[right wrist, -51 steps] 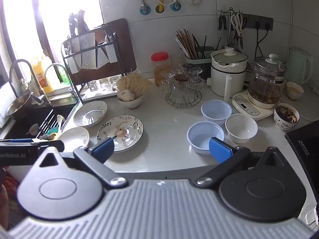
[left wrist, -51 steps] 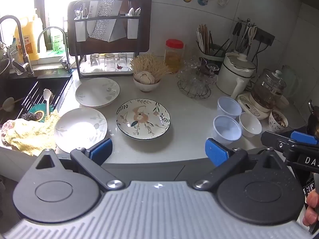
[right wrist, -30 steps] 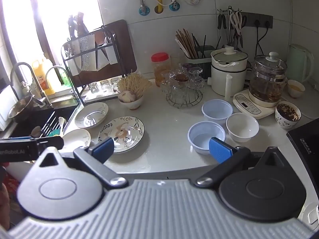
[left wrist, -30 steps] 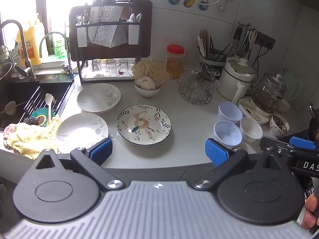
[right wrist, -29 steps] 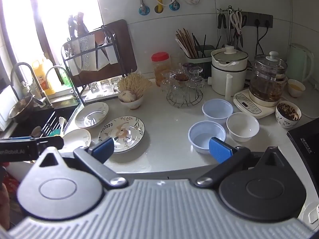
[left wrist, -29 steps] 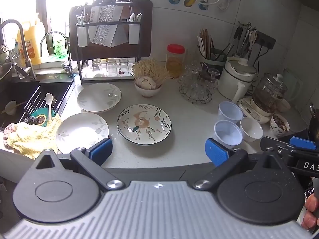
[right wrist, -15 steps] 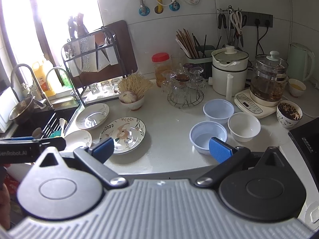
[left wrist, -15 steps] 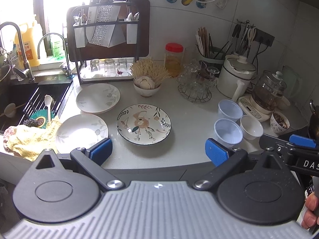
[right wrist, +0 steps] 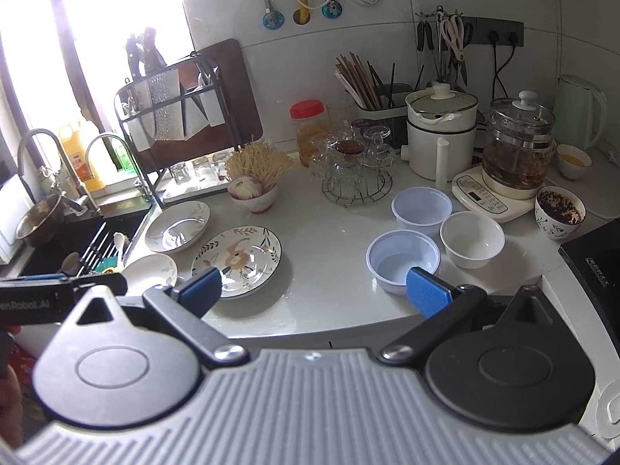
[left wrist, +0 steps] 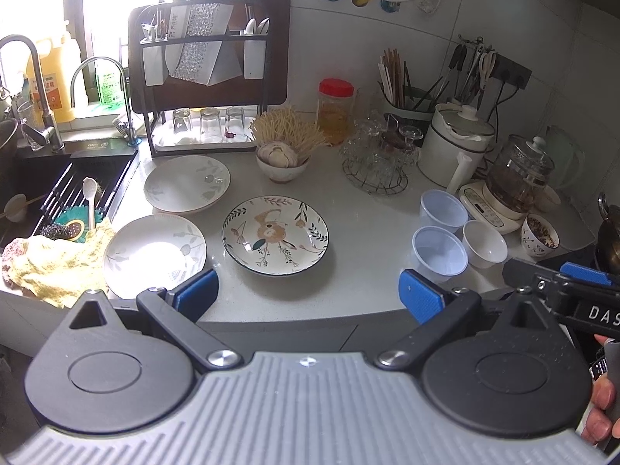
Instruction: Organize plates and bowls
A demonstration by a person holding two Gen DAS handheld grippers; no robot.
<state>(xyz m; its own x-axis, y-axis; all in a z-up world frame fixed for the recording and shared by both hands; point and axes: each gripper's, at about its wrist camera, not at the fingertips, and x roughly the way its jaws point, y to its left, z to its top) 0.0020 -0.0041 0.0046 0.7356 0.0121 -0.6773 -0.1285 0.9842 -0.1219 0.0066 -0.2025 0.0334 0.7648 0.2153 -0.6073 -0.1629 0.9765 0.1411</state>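
Plates sit at my left, bowls at my right, and nothing is stacked yet, so I judge the task barely begun. Both grippers hover short of the counter (left wrist: 368,209) edge, jaws spread wide and empty.

From the left gripper (left wrist: 306,294), the floral plate (left wrist: 275,234) lies dead ahead at 12 o'clock, the near white plate (left wrist: 155,252) at 10 o'clock just beside the left pad, and the far white plate (left wrist: 187,184) behind it at 11 o'clock. The three plates are near one another but apart. Round things have no long axis, so I only need a rim to pinch.

From the right gripper (right wrist: 316,290), the near blue bowl (right wrist: 403,261) is at 1 o'clock, just beyond the right pad; the far blue bowl (right wrist: 421,207) and the white bowl (right wrist: 472,238) stand behind it, close together. I judge the right gripper nearer the bowls and the left nearer the plates.

Writing I can read: "DAS" on the right gripper's body in the left view, "enRobot.AI" on the left gripper's body in the right view. The bottle labels by the sink are too small to read.
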